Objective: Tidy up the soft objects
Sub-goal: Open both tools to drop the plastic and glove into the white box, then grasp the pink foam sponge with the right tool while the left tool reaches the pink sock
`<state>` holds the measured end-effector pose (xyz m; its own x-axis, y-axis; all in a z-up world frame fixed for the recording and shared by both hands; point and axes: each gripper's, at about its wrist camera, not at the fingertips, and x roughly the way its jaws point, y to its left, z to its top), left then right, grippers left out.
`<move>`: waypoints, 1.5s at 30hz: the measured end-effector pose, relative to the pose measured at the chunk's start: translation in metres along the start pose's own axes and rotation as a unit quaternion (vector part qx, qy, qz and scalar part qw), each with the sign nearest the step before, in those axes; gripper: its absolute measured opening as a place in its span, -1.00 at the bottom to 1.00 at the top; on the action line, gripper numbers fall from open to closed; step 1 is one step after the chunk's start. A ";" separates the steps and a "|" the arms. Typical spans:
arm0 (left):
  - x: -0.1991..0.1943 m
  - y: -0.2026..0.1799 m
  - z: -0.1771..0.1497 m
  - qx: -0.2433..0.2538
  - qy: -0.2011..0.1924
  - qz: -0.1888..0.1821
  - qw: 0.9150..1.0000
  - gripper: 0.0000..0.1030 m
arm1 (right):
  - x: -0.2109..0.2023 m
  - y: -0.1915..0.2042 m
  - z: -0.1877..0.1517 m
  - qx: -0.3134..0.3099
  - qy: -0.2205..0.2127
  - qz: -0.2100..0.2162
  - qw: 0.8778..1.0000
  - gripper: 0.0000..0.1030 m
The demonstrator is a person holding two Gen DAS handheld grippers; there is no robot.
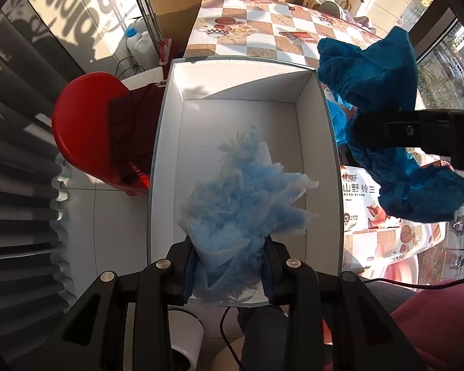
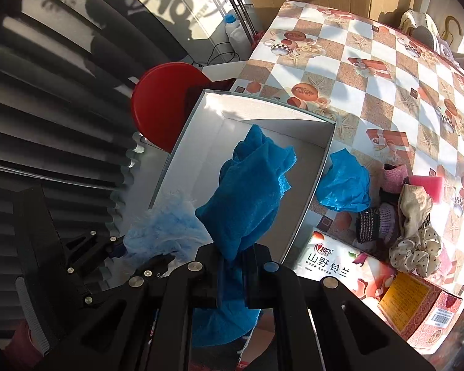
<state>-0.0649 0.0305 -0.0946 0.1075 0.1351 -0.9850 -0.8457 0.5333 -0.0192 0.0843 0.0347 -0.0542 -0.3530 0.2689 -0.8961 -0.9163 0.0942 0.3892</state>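
Note:
My left gripper (image 1: 229,266) is shut on a pale blue fluffy cloth (image 1: 241,198) and holds it above the near end of an open white box (image 1: 318,142). My right gripper (image 2: 232,262) is shut on a dark blue cloth (image 2: 250,191) and holds it above the box (image 2: 312,167). In the left wrist view the dark blue cloth (image 1: 383,92) hangs to the right of the box. The pale cloth (image 2: 167,225) shows at lower left in the right wrist view. The box floor is bare.
A checkered table (image 2: 386,77) carries a light blue crumpled bag (image 2: 346,185), knitted items (image 2: 377,219), a pink sponge (image 2: 427,185), a dotted scrunchie (image 2: 417,247) and a tissue pack (image 2: 328,266). A red stool (image 1: 83,130) stands left of the box.

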 end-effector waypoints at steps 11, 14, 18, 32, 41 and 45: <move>0.015 0.002 0.002 -0.007 0.024 -0.006 1.000 -0.27 | 0.015 0.003 -0.001 -0.004 0.022 -0.004 1.000 -0.81; 0.014 0.002 0.004 -0.004 0.019 -0.009 1.000 -0.16 | 0.013 0.005 0.001 -0.009 0.015 -0.001 1.000 -0.81; 0.012 0.002 0.006 -0.003 0.011 -0.006 1.000 0.32 | 0.012 0.008 0.003 -0.018 0.012 0.001 1.000 -0.80; 0.017 0.002 0.015 -0.016 0.009 0.012 1.000 0.73 | 0.003 -0.036 0.001 0.064 0.009 -0.016 0.998 0.95; 0.022 -0.021 0.031 -0.006 0.011 -0.005 1.000 0.78 | -0.014 -0.082 -0.018 0.139 -0.006 -0.018 0.990 1.00; 0.023 -0.030 0.041 -0.015 0.020 -0.046 0.999 0.78 | -0.034 -0.118 -0.031 0.180 -0.018 -0.021 0.983 1.00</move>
<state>-0.0152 0.0519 -0.1093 0.1653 0.0537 -0.9848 -0.8490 0.5158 -0.1144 0.1984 -0.0153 -0.0758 -0.3030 0.2906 -0.9076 -0.8012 0.4380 0.4078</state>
